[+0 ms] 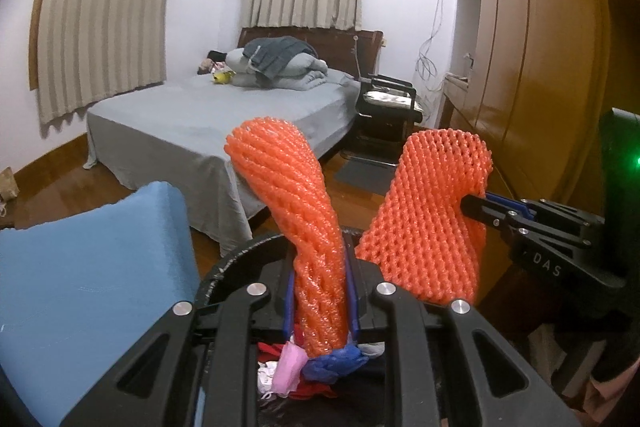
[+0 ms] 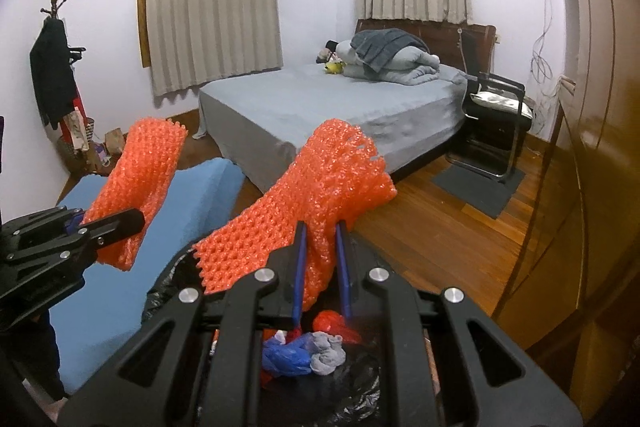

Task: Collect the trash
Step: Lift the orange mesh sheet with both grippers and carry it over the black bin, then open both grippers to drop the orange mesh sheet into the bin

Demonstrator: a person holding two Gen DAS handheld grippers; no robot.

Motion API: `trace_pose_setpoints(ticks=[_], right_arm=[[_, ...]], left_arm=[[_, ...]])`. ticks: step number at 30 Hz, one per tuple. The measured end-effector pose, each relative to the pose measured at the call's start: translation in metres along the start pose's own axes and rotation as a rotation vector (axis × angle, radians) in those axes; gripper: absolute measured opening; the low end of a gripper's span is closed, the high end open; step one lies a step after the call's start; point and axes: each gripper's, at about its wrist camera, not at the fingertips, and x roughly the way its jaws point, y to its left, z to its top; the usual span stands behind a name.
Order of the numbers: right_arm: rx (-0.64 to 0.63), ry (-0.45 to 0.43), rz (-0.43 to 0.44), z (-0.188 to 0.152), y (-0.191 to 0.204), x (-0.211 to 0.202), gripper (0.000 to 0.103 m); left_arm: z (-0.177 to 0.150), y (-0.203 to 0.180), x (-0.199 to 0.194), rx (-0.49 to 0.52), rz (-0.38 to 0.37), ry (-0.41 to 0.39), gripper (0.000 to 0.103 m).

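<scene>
In the left wrist view my left gripper (image 1: 321, 267) is shut on an orange foam net sleeve (image 1: 288, 187) that stands up between its blue pads. To its right my right gripper (image 1: 476, 203) is shut on a second orange foam net (image 1: 432, 211). The right wrist view shows this second net (image 2: 340, 183) pinched in the right gripper (image 2: 321, 231), and the left gripper (image 2: 132, 219) with its net (image 2: 144, 167) further left. Both nets hang over a black trash bag (image 1: 240, 255) (image 2: 168, 287). Crumpled blue, pink, red and grey trash (image 1: 320, 367) (image 2: 304, 351) lies inside it.
A blue cushion (image 1: 88, 287) (image 2: 112, 287) sits left of the bag. Behind it is a bed with a grey sheet (image 1: 180, 123), with a black chair (image 1: 388, 107) and a floor mat (image 2: 480, 187) beside it. A wooden wardrobe (image 1: 540, 47) lines the right side. A coat rack (image 2: 52, 75) stands far left.
</scene>
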Motion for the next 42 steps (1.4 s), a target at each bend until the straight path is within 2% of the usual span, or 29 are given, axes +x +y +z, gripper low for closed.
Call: trace_pose_setpoints(ticks=[7,16,18,19,20,21,22,23,25,30,32,34,37,42], right_arm=[[0.006,0.041,-0.01,-0.012,-0.004,0.012,0.013],[0.005,0.09,-0.009,-0.021,-0.001,0.035,0.013],[0.002,0.108,-0.007,-0.021,0.0,0.045,0.015],[0.0,0.118,-0.015,-0.022,0.001,0.05,0.02],[0.002,0.129,-0.018,-0.021,0.001,0.054,0.022],[0.004,0.141,-0.018,-0.02,-0.001,0.058,0.026],[0.009,0.155,-0.02,-0.021,-0.003,0.063,0.036],[0.012,0.161,-0.021,-0.023,-0.003,0.066,0.041],[0.021,0.175,-0.02,-0.026,-0.004,0.071,0.044],[0.039,0.182,-0.029,-0.031,-0.006,0.076,0.065],[0.031,0.17,-0.043,-0.031,-0.002,0.072,0.083],[0.021,0.154,-0.047,-0.029,0.001,0.067,0.091],[0.017,0.139,-0.041,-0.026,0.004,0.06,0.096],[0.033,0.108,-0.014,-0.015,0.011,0.043,0.097]], left_arm=[[-0.007,0.007,0.022,-0.002,-0.037,0.051,0.019],[-0.018,0.014,0.046,-0.003,-0.046,0.097,0.019],[-0.02,0.014,0.051,-0.002,-0.054,0.11,0.022],[-0.021,0.016,0.053,-0.002,-0.054,0.115,0.024],[-0.018,0.015,0.057,-0.005,-0.053,0.116,0.031],[-0.019,0.016,0.058,-0.01,-0.053,0.118,0.042],[-0.02,0.02,0.06,-0.022,-0.057,0.12,0.046],[-0.02,0.022,0.06,-0.028,-0.054,0.121,0.049],[-0.02,0.027,0.06,-0.039,-0.05,0.124,0.05],[-0.018,0.042,0.056,-0.074,-0.024,0.108,0.066],[-0.016,0.048,0.055,-0.083,-0.011,0.104,0.067],[-0.013,0.051,0.051,-0.088,-0.003,0.096,0.068],[-0.007,0.056,0.037,-0.083,0.037,0.064,0.078],[-0.005,0.061,0.01,-0.079,0.096,0.023,0.093]])
